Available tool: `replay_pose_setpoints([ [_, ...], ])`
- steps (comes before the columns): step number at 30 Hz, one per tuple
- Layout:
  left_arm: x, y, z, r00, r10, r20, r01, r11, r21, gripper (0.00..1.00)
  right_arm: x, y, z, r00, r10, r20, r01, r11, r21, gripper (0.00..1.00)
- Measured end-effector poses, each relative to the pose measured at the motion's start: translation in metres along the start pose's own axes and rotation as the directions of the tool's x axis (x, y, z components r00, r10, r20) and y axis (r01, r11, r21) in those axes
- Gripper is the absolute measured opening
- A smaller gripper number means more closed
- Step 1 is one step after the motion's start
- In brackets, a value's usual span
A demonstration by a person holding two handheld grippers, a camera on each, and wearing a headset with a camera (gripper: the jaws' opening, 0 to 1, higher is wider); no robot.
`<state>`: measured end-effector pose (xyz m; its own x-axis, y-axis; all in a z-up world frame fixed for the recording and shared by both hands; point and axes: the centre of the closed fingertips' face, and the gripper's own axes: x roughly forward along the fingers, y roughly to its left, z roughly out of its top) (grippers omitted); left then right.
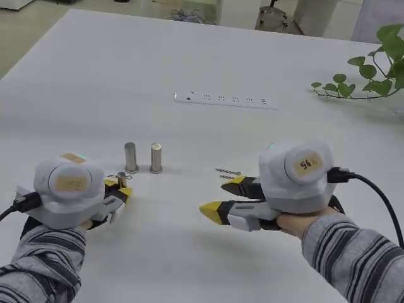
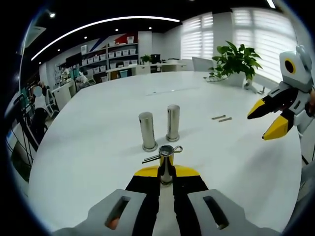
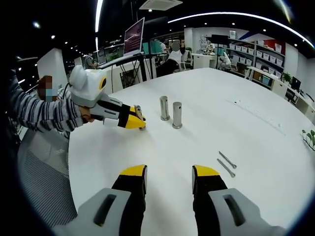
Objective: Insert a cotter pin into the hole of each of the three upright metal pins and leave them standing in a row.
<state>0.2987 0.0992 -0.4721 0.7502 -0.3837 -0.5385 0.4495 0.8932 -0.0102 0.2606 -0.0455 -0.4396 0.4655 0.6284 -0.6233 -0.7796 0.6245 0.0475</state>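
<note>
Two bare metal pins [image 1: 130, 156] [image 1: 156, 157] stand upright side by side on the white table [image 1: 189, 252]. My left gripper [image 1: 122, 189] is shut on a third metal pin [image 2: 166, 162], which has a cotter pin [image 2: 160, 156] through its hole near the top. This held pin sits just in front of the two standing pins [image 2: 147, 130] [image 2: 173, 122]. Two loose cotter pins [image 1: 227, 172] lie on the table beside my right gripper [image 1: 218, 196], also seen as the cotter pins [image 3: 226, 162]. The right gripper [image 3: 170, 179] stands open with nothing between its fingers.
A white power strip [image 1: 225, 99] lies across the table behind the pins. A green plant [image 1: 372, 69] reaches in at the far right edge. Shelves, desks and chairs of the room stand beyond the table.
</note>
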Motion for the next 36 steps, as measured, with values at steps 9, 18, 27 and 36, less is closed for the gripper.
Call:
replay_pose_setpoints([
  [9,0.002,0.001,-0.002,1.0,-0.007,0.003,0.007,1.0,-0.019,0.05,0.004,0.002,-0.003,1.0,0.001,0.004,-0.001,1.0,0.03,0.32],
  [18,0.002,0.0,-0.002,0.9999,-0.013,0.0,0.013,1.0,0.011,0.05,0.005,0.003,-0.005,1.0,0.001,0.001,-0.001,0.999,0.035,0.32],
  [27,0.0,0.002,-0.002,0.9999,-0.007,0.009,0.007,1.0,0.006,0.08,0.007,0.003,-0.004,0.9999,-0.004,0.012,0.003,0.999,0.05,0.33],
  [36,-0.013,0.001,-0.001,0.9993,-0.009,0.035,0.011,0.998,-0.058,0.2,0.006,0.004,0.022,0.9919,-0.008,0.127,0.001,0.998,0.055,0.35],
])
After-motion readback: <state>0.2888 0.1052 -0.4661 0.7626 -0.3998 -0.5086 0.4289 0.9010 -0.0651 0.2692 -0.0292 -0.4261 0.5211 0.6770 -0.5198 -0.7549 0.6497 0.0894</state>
